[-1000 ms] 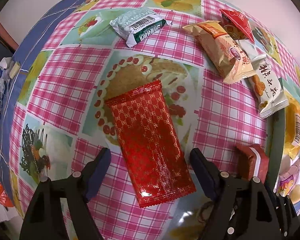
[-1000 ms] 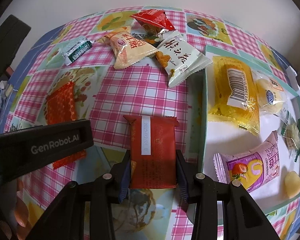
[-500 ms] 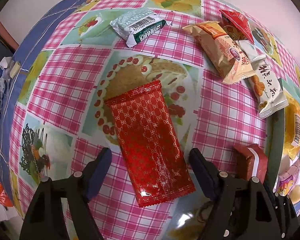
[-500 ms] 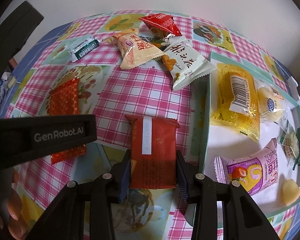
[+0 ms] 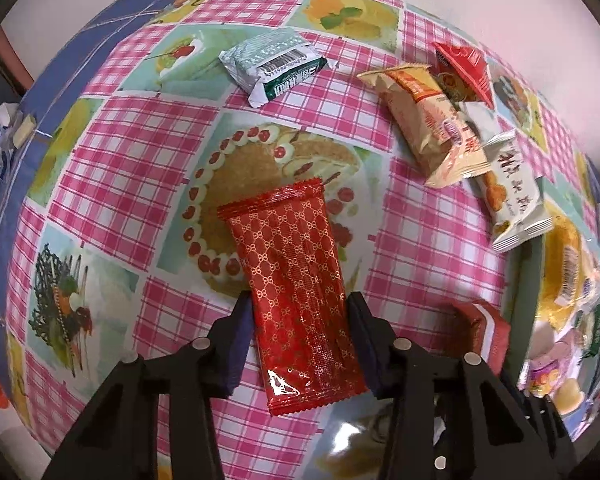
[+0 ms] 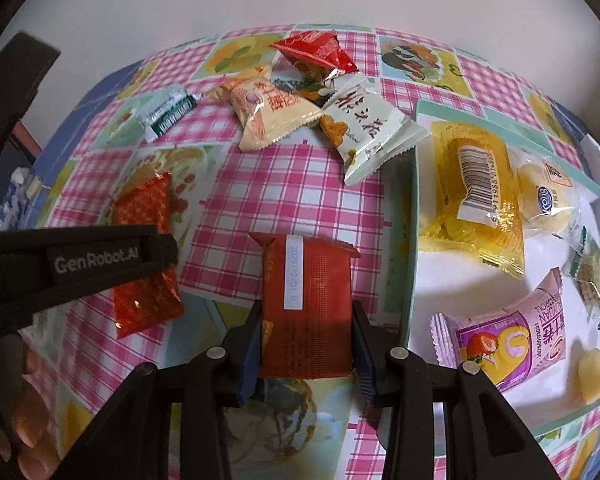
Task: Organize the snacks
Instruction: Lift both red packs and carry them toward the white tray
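A long red packet with a gold pattern (image 5: 292, 280) lies on the checked tablecloth. My left gripper (image 5: 300, 320) straddles its near half, jaws closing, and both pads touch the packet's long edges. My right gripper (image 6: 306, 332) is shut on a dark red packet with a white date strip (image 6: 306, 300), held just left of the pale green tray (image 6: 414, 200). That packet also shows at the right of the left wrist view (image 5: 484, 328). The patterned packet (image 6: 144, 208) is partly hidden behind the left gripper's body (image 6: 80, 264) in the right wrist view.
At the far side lie a green-white packet (image 5: 272, 64), a beige packet (image 5: 432, 120), a red pouch (image 5: 464, 68) and a white packet (image 5: 512, 196). The tray holds a yellow packet (image 6: 476, 192), a pink strawberry packet (image 6: 508, 340) and smaller sweets. A hand (image 6: 24, 440) shows bottom left.
The left jaws have come in from wide apart onto the edges of the red patterned packet. The right gripper keeps its hold on the dark red packet.
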Demonstrator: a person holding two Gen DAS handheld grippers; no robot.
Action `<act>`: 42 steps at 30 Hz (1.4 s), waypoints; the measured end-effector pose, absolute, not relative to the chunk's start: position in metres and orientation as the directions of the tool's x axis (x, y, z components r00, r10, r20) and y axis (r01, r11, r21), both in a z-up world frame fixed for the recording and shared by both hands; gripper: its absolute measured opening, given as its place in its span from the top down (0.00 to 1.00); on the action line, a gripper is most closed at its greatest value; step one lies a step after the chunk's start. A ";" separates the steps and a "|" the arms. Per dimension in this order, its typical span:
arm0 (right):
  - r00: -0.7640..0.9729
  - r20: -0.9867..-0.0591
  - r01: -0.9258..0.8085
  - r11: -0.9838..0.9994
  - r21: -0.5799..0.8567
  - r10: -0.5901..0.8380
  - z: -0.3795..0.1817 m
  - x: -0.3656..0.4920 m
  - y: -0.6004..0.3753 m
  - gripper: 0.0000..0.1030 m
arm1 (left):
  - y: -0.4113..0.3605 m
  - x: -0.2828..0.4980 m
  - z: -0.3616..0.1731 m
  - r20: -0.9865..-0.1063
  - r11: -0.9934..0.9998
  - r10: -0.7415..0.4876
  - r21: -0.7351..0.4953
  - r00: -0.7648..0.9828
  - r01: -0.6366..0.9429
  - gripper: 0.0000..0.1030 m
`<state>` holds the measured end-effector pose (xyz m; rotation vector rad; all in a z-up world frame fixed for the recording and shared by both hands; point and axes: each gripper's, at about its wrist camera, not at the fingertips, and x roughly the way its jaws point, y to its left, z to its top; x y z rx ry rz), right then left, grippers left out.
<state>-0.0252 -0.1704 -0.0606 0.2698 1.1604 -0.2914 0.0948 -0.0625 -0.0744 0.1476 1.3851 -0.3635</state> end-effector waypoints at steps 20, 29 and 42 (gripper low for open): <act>0.511 -0.853 0.487 0.853 0.190 -0.102 -0.003 -0.045 -0.221 0.59 | -0.075 0.090 -0.015 -0.930 0.906 -0.303 -0.213 0.208 0.367 0.54; 0.489 -0.832 0.680 0.712 0.176 -0.262 0.015 -0.086 -0.288 0.59 | -0.127 0.058 0.004 -0.908 0.831 -0.366 -0.220 0.203 0.510 0.54; 0.398 -0.850 0.843 0.502 0.192 -0.344 0.003 -0.149 -0.363 0.59 | -0.203 0.000 0.014 -0.893 0.695 -0.420 -0.204 0.159 0.689 0.53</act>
